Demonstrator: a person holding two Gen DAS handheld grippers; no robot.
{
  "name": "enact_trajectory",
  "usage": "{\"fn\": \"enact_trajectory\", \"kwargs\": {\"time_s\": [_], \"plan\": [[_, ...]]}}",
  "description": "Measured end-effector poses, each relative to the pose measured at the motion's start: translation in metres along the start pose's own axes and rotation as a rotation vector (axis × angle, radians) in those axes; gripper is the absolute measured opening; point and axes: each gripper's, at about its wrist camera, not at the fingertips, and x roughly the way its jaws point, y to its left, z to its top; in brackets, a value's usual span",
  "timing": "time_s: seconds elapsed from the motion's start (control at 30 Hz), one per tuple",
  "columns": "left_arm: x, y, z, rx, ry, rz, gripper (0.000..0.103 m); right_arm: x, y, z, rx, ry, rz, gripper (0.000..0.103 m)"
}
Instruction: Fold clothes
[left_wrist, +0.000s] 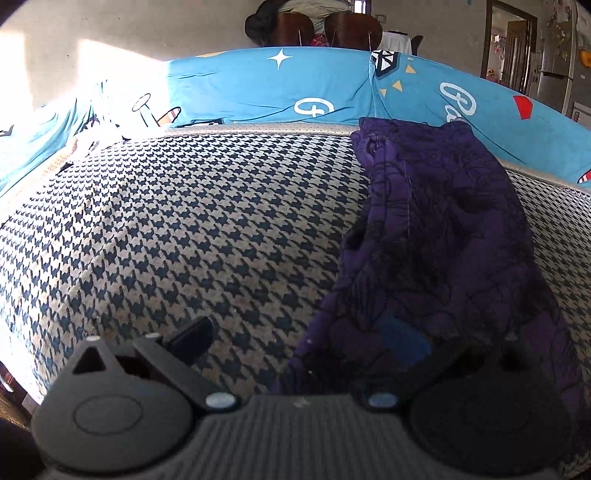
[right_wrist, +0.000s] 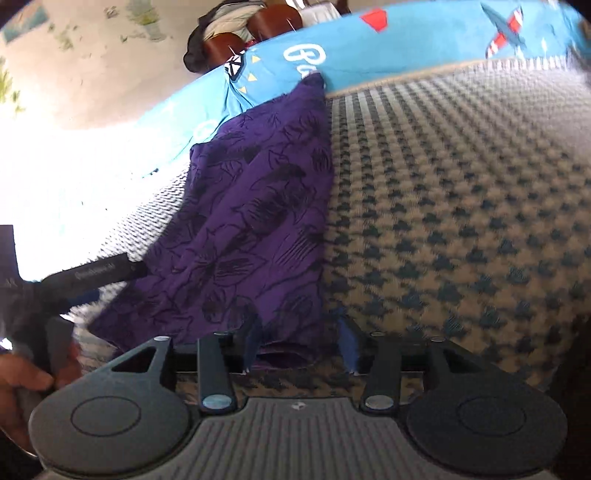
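Roughly mid-fold: purple garment already doubled into a long strip on the houndstooth bed cover, running from 6 o'clock up to 12 in the right wrist view, far end touching the blue pillow. Right gripper spread, near hem lying loose between the blue pads, not pinched. Left gripper spread wide at 6 o'clock in its own view, one finger on bare cover, the other over cloth; cross folds and squaring probably left.
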Motion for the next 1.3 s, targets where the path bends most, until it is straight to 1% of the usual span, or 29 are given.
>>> {"fn": "enact_trajectory", "kwargs": {"time_s": [0.1, 0.13, 0.17, 0.2, 0.23, 0.27, 0.3, 0.4, 0.5, 0.67, 0.8, 0.83, 0.87, 0.97, 1.07, 1.17, 1.3], "plan": [[0.001, 0.000, -0.001, -0.001, 0.004, 0.001, 0.103, 0.011, -0.004, -0.002, 0.056, 0.016, 0.052, 0.044], [0.002, 0.000, -0.001, -0.002, 0.005, 0.000, 0.103, 0.012, -0.005, -0.003, 0.061, 0.012, 0.050, 0.042], [0.002, 0.000, -0.001, -0.002, 0.006, 0.000, 0.103, 0.012, -0.005, -0.004, 0.058, 0.004, 0.043, 0.033], [0.002, 0.000, -0.002, -0.004, 0.008, -0.001, 0.103, 0.012, -0.005, -0.004, 0.055, -0.003, 0.036, 0.019], [0.003, 0.000, -0.002, -0.006, 0.009, -0.001, 0.103, 0.011, -0.005, -0.004, 0.051, -0.007, 0.036, 0.015], [0.004, 0.000, -0.001, -0.009, 0.010, 0.000, 0.103, 0.010, -0.004, -0.005, 0.047, -0.010, 0.035, 0.013], [0.004, 0.001, -0.001, -0.012, 0.009, 0.002, 0.103, 0.007, -0.001, -0.005, 0.027, -0.020, 0.017, 0.012], [0.004, 0.004, -0.001, -0.027, 0.006, 0.008, 0.103, -0.004, 0.008, -0.005, -0.039, -0.049, -0.046, 0.011], [0.005, 0.006, -0.001, -0.036, 0.011, 0.015, 0.103, -0.018, 0.011, -0.005, -0.062, -0.070, -0.076, 0.010], [0.008, 0.004, -0.003, -0.027, 0.032, 0.015, 0.103, -0.011, 0.005, -0.015, -0.080, -0.022, -0.139, 0.010], [0.013, 0.005, -0.005, -0.027, 0.067, 0.014, 0.103, -0.012, 0.012, -0.016, -0.116, -0.028, -0.168, 0.010], [0.016, 0.005, -0.007, -0.030, 0.089, 0.020, 0.103, -0.012, 0.013, -0.017, -0.120, -0.031, -0.173, 0.011], [0.018, 0.006, -0.009, -0.034, 0.110, 0.025, 0.103, -0.014, 0.010, -0.016, -0.098, -0.031, -0.166, 0.011], [0.017, 0.008, -0.014, -0.054, 0.123, 0.017, 0.103, -0.019, 0.003, -0.012, -0.027, -0.052, -0.155, 0.012], [0.013, 0.009, -0.019, -0.049, 0.128, 0.016, 0.103, -0.028, -0.002, -0.011, -0.006, -0.103, -0.143, 0.012], [0.009, 0.010, -0.023, -0.051, 0.136, 0.014, 0.103, -0.032, 0.003, -0.008, -0.035, -0.145, -0.131, 0.016], [0.002, 0.016, -0.031, -0.066, 0.138, 0.003, 0.103, -0.029, 0.008, -0.001, -0.063, -0.140, -0.053, 0.017]]}}
